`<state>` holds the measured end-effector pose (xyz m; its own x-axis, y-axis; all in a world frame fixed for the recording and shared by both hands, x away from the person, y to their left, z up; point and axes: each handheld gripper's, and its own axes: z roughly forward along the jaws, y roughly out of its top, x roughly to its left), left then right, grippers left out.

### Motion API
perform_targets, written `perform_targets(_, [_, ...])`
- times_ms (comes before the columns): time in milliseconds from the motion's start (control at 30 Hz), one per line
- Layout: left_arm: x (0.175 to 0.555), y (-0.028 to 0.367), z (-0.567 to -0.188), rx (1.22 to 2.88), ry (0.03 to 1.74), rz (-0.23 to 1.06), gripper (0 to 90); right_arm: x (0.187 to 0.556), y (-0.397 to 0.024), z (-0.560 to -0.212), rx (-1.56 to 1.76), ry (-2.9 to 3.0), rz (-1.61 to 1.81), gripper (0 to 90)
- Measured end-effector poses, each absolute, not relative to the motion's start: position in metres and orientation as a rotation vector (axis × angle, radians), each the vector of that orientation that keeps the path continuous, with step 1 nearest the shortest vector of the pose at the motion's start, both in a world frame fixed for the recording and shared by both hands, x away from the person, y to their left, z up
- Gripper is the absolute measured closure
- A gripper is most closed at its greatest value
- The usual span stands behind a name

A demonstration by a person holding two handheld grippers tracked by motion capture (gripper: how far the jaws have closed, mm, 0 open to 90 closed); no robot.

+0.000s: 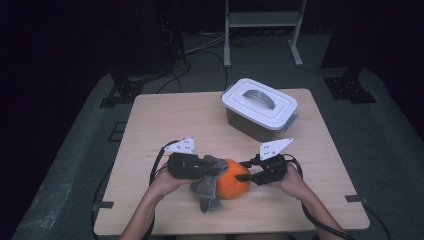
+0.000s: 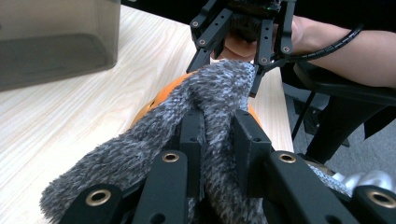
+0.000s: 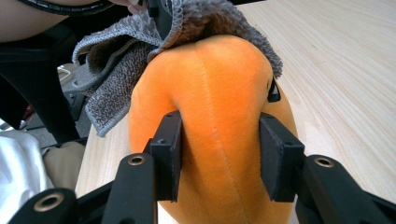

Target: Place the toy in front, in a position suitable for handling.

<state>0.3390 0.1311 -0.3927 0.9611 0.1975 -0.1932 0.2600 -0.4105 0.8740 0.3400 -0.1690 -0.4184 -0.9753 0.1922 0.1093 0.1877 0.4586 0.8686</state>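
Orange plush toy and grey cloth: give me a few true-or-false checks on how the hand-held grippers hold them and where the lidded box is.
1. The left hand-held gripper pinches the grey cloth. True.
2. The right hand-held gripper clamps the orange plush toy. True.
3. The cloth lies flat on the table, away from the toy. False: it drapes over the toy.
4. The box has its lid off. False: the white lid is on.

Dim high view with black surroundings; close gripper views brighter, soft-focused at the near edges
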Motion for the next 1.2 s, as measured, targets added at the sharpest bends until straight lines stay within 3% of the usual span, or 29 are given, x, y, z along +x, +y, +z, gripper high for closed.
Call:
perform_targets(300, [0.336, 0.13, -0.392, 2.018, 0.32, -0.032, 72.8, 0.337, -0.166, -0.418, 0.36, 2.659, 1.571, 51.7])
perform_targets(433, [0.333, 0.127, -0.389, 2.02, 0.325, 0.023, 75.6, 0.335, -0.165, -0.411, 0.419, 2.681, 1.545, 39.0])
perform_targets(667, [0.33, 0.12, -0.384, 2.025, 0.329, 0.061, 78.5, 0.322, -0.162, -0.396, 0.409, 2.631, 1.513, 33.4])
perform_targets(800, [0.329, 0.121, -0.385, 2.029, 0.35, 0.058, 80.4, 0.322, -0.156, -0.405, 0.417, 2.626, 1.478, 40.2])
perform_targets(1200, [0.335, 0.136, -0.385, 1.999, 0.391, 0.023, 81.7, 0.325, -0.16, -0.409, 0.383, 2.625, 1.518, 43.2])
